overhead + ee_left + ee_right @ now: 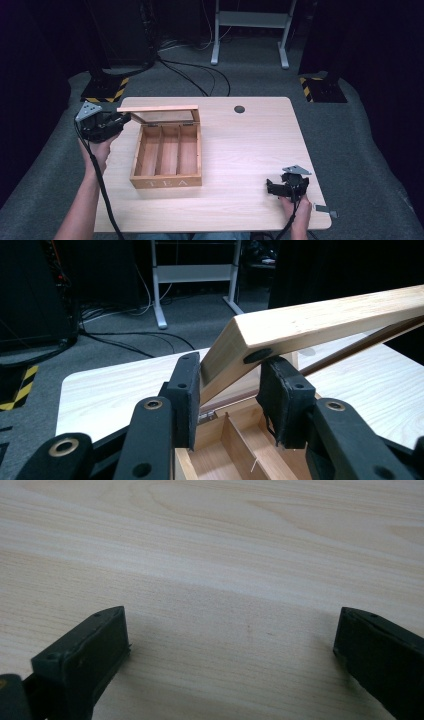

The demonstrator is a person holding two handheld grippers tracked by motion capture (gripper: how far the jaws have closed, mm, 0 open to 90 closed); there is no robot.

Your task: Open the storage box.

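From the high view, we are seeing the box (167, 156) sitting toward the table's (250, 150) left edge, its three compartments bare and its lid (158, 108) standing partly raised over the far side. We are holding the left gripper (120, 120) at the lid's left corner, forearm coming up along the table's left edge and the tool pointing right. The right gripper (272, 187) is resting near the near right corner, well apart from the box.

In the left gripper view, we are looking along the jaws at the lid's (320, 325) corner, which is lying tilted between the pads (187, 390); they are standing just beside the wood on either side, and we cannot tell whether they are pinching it or only bracketing it. The box (235, 440) is showing below.

In the right gripper view, the fingers (85, 655) are spread wide over bare table (225, 555), holding nothing.

We judge the step to be swinging the lid on its hinge. The next move is calling for a steady arc with the corner kept between the pads.
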